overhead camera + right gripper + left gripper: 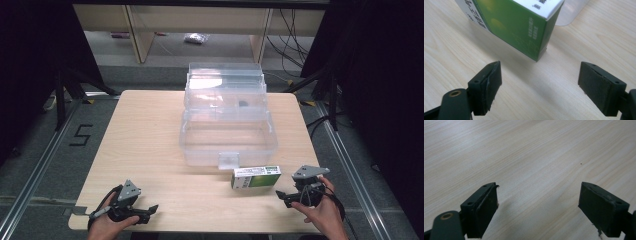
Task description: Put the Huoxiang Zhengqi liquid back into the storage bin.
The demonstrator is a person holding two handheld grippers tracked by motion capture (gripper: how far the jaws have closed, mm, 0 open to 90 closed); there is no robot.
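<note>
A green and white carton (256, 177) lies on its long side on the pale wooden worktop (150, 145), just in front of a clear plastic storage box (227, 120) whose lid stands open at the back. The carton sits close to the box's front wall, by the small latch tab, and whether the two touch cannot be told. In the high view the right gripper (287, 196) rests near the worktop's front right corner, held in the person's right hand (320, 212), its tips aimed at the carton's right end and a little apart from it. In the right gripper view its jaws are spread wide with bare wood between them; the carton (516, 25) lies just ahead of the tips, its near corner roughly on the midline of the gap, not reached by either pad. The left gripper (150, 210) lies at the front left of the worktop in the person's left hand (107, 225), well apart from the carton. In the left gripper view its jaws are likewise spread, with plain wood grain (529, 157) between and ahead of them.
</note>
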